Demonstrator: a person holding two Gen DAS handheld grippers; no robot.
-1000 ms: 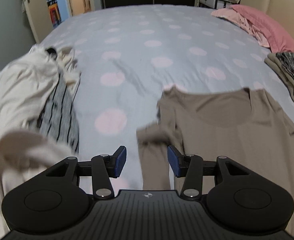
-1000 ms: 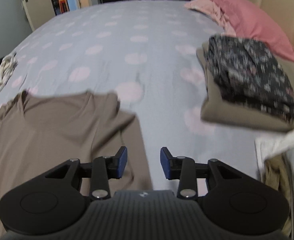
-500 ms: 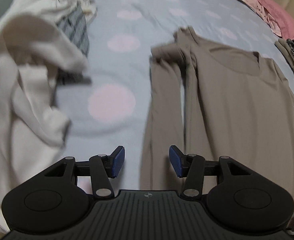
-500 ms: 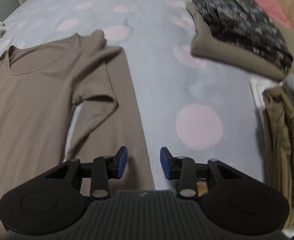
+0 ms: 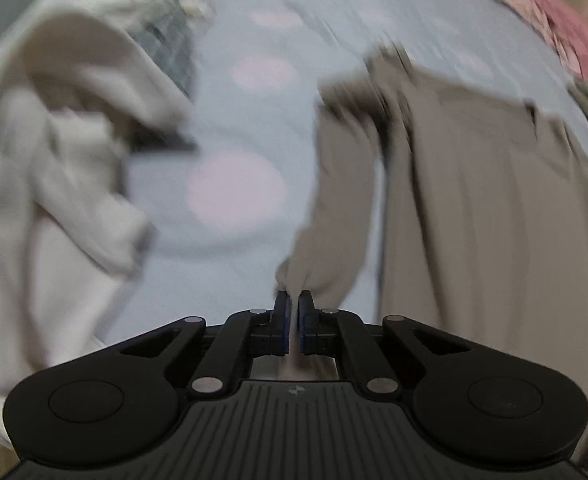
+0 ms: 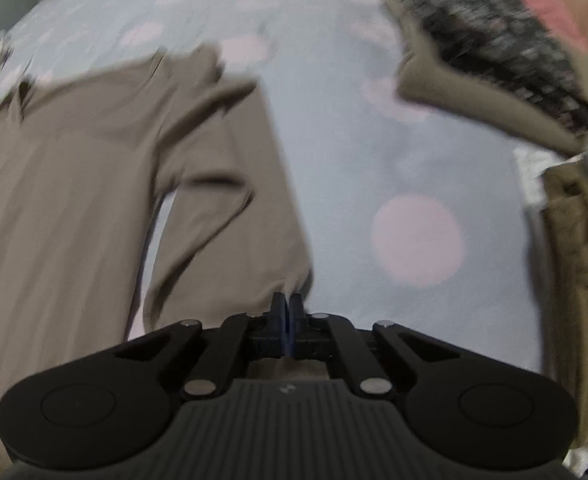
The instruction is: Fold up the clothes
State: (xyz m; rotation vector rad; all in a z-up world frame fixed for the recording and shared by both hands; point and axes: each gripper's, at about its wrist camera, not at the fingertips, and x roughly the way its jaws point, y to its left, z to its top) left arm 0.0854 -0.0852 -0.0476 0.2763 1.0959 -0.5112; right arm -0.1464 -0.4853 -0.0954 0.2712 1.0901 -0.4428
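Note:
A taupe long-sleeve shirt lies flat on the bed, neck away from me; it also shows in the right wrist view. My left gripper is shut on the near end of the shirt's left sleeve. My right gripper is shut on the near end of the shirt's right sleeve. Both views are blurred by motion.
A heap of cream and striped clothes lies left of the shirt. A folded pile with a dark patterned piece on top and a striped olive garment lie to the right. Pink pillows sit at the head of the bed.
Both grippers dropped toward the shirt's sleeve ends and closed on them; they were open half a second ago. The sleeve ends are now pinched and slightly lifted.

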